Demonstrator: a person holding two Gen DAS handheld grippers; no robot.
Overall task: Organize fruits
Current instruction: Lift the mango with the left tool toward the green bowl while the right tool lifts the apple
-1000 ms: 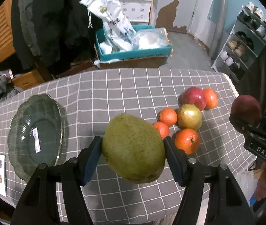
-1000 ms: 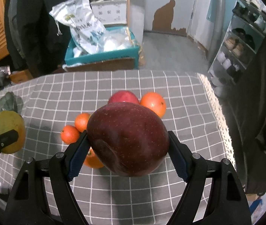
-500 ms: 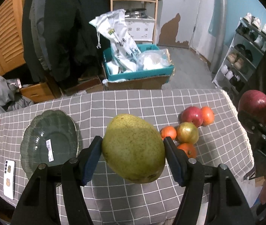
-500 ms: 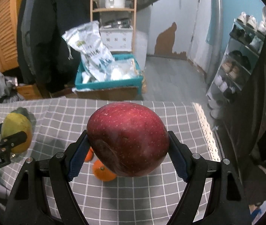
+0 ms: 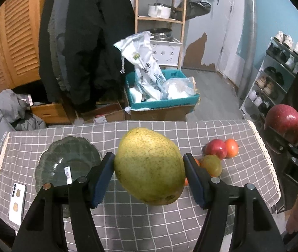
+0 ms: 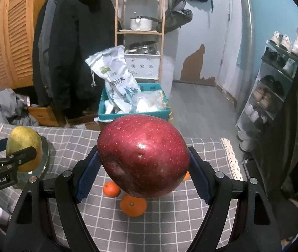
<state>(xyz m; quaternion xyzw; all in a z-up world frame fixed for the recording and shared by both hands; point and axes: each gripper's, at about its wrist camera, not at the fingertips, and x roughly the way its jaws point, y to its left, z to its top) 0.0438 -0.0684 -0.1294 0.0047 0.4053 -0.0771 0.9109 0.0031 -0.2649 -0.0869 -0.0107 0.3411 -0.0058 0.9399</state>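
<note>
My left gripper [image 5: 149,174] is shut on a large green-yellow mango [image 5: 149,166], held above the checked table. My right gripper [image 6: 142,168] is shut on a dark red apple [image 6: 142,155], also held above the table; that apple shows at the right of the left wrist view [image 5: 285,124]. A green glass plate [image 5: 64,163] lies on the table's left. A red apple [image 5: 216,148], an orange [image 5: 231,147] and a green-yellow fruit [image 5: 212,164] lie at the right. Two oranges [image 6: 133,205] lie under the right gripper.
A white phone [image 5: 17,201] lies on the table's left front, beside the plate. Behind the table stand a teal box with bags [image 5: 159,92], a wooden shelf [image 5: 159,21] and hanging coats [image 5: 85,42]. A shoe rack [image 5: 279,79] stands at the right.
Both grippers have risen and pulled back from the table with their fruit still held. The table and fruits now look smaller and lower in both views.
</note>
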